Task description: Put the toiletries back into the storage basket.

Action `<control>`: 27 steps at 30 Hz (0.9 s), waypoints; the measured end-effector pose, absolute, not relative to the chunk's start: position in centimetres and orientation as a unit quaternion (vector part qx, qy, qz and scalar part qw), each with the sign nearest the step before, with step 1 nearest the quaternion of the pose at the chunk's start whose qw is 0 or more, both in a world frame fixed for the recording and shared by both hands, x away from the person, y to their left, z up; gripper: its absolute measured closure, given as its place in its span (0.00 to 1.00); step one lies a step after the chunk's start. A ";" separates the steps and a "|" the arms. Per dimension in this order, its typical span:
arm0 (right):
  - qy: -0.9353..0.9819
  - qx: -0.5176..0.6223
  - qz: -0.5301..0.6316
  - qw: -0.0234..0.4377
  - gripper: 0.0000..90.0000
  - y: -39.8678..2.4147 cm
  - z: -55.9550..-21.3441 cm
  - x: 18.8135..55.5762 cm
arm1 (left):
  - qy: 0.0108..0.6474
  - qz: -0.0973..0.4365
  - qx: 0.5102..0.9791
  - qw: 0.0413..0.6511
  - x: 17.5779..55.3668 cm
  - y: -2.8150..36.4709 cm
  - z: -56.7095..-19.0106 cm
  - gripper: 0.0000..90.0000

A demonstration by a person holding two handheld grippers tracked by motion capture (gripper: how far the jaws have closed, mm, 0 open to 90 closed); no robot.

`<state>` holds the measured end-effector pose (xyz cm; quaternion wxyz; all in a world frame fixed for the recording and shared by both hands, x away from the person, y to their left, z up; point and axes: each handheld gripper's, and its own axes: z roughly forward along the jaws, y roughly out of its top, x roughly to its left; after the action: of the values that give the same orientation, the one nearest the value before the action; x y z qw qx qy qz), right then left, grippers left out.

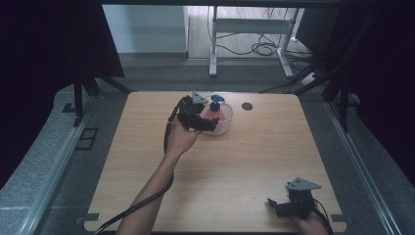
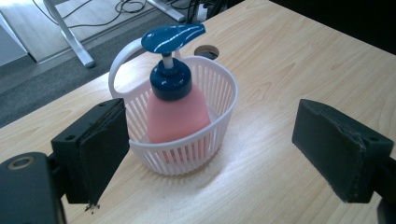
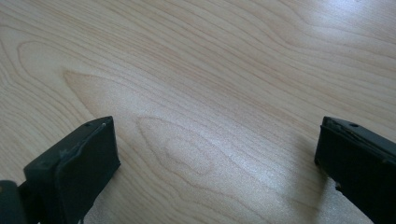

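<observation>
White plastic basket [image 2: 187,140] sits toward the far side of the wooden table [image 1: 244,161], a pink soap bottle [image 2: 177,112] with a blue pump upright inside. Left gripper [image 2: 210,144] hovers just beside it, jaws wide apart, holding nothing. Right gripper [image 1: 274,204] rests near the front edge, wide apart too, empty.

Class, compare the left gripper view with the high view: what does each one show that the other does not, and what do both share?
Left gripper view alone: the slats of the white basket and white streaks on the pump head, seen between open jaws. High view alone: the right claw near the table's front edge and the desk legs beyond. Both: the pink soap bottle in the basket, and the table's hole.
</observation>
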<state>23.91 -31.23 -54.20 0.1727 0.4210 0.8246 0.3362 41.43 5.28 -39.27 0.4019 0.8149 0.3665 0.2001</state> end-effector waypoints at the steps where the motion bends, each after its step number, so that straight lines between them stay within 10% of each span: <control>1: 0.825 0.421 0.336 0.173 0.00 -31.2 -54.2 23.9 | 0.366 0.198 0.815 0.403 41.3 5.4 -39.3 0.12; 27: 0.824 0.422 0.335 0.174 0.00 -31.2 -54.2 23.9 | 0.350 0.191 0.815 0.420 37.0 7.7 -40.5 0.12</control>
<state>23.89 -31.18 -54.20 0.1739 0.4217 0.8243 0.3353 37.04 7.71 -40.46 0.4201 0.8151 0.3503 0.1910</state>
